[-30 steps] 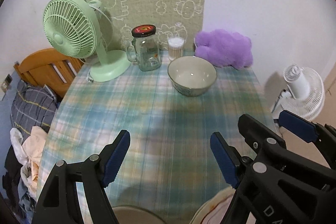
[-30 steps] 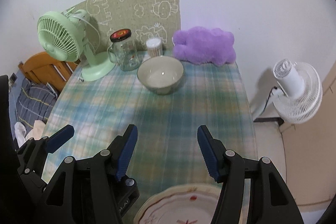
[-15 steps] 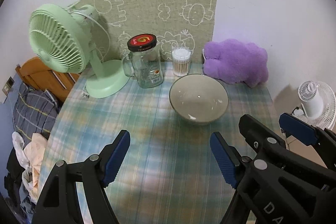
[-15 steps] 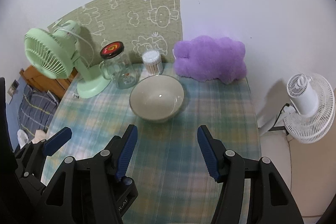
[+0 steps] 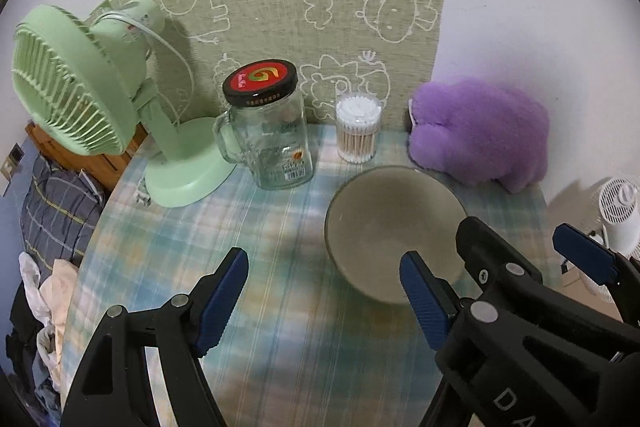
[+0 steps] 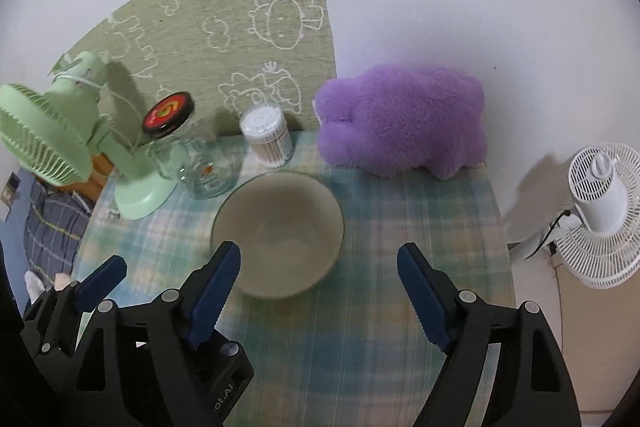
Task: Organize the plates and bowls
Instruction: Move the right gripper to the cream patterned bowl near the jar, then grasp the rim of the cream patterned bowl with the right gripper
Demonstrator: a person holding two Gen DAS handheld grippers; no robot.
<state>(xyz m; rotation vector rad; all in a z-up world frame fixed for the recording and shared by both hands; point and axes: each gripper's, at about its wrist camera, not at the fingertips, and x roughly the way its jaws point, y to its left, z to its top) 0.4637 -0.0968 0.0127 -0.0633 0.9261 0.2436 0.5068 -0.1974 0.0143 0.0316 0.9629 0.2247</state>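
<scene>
A single grey bowl (image 6: 280, 233) stands upright and empty on the table (image 6: 420, 227), toward its far edge, just in front of a tub of cotton swabs (image 6: 268, 137) and near a purple plush toy (image 6: 402, 125). A glass jar (image 5: 272, 135) and a green fan (image 5: 100, 107) occupy the far left corner.

The left hand-held gripper (image 5: 324, 297) is wide open with nothing between its pads; the bowl lies just beyond its right pad. The right hand-held gripper (image 6: 320, 293) is opening its jaws and grips nothing either; the bowl's near rim sits partly between its pads without visible contact.

No plate and no second bowl show here, so nothing looks stacked or sorted yet. The bowl appears to be the next thing to pick up, and the task seems at an early or middle stage.
</scene>
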